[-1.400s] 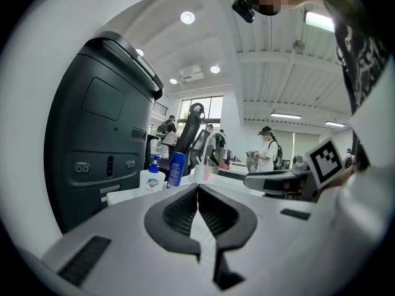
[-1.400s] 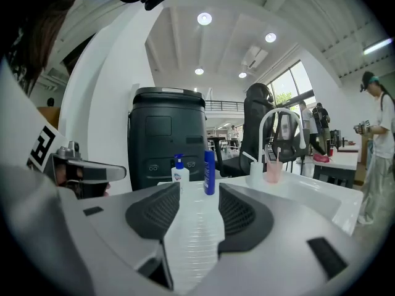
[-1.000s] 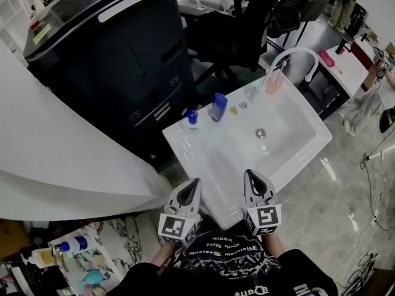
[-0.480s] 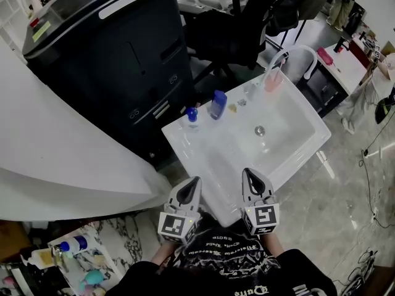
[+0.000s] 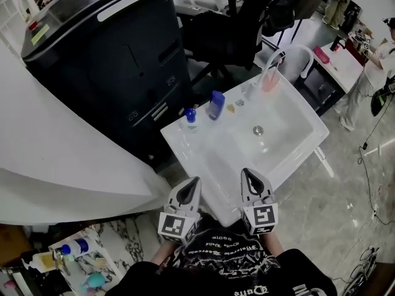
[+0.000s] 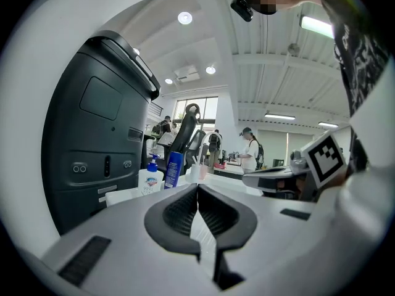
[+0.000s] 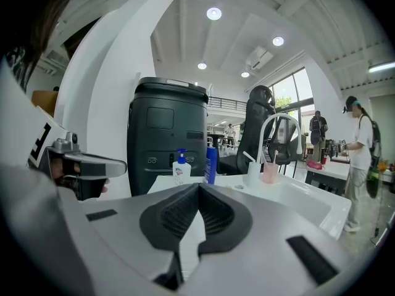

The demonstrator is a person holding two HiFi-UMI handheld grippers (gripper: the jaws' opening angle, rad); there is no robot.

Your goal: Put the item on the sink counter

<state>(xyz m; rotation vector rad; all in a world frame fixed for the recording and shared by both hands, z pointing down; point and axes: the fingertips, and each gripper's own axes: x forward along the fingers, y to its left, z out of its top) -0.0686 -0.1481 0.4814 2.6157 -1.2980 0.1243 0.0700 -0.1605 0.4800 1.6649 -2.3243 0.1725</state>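
Blue bottle (image 5: 216,105) and pump bottle (image 5: 191,117) stand on sink counter (image 5: 196,148); left tongs (image 5: 196,182), right tongs (image 5: 245,174) pressed together, empty; placing looks done.

Before you stands the white rectangular ceramic sink (image 5: 203,159), set cornerwise in your head view. On its far ledge, from left to right, stand the white pump bottle with a blue cap (image 5: 191,117), the blue plastic bottle (image 5: 216,105) just beside it, then, further along, a small pale cup (image 5: 250,91) and the pink plastic cup (image 5: 270,81) close together. The curved white tap (image 5: 295,46) rises behind the pink cup. The round metal drain (image 5: 258,130) lies in the basin. Behind the sink's left end stands the big black plastic cabinet (image 5: 105,54); behind its right end, the black office chair (image 5: 241,23). Your left gripper (image 5: 196,180) and right gripper (image 5: 245,171) sit side by side, apart, over the sink's near edge.
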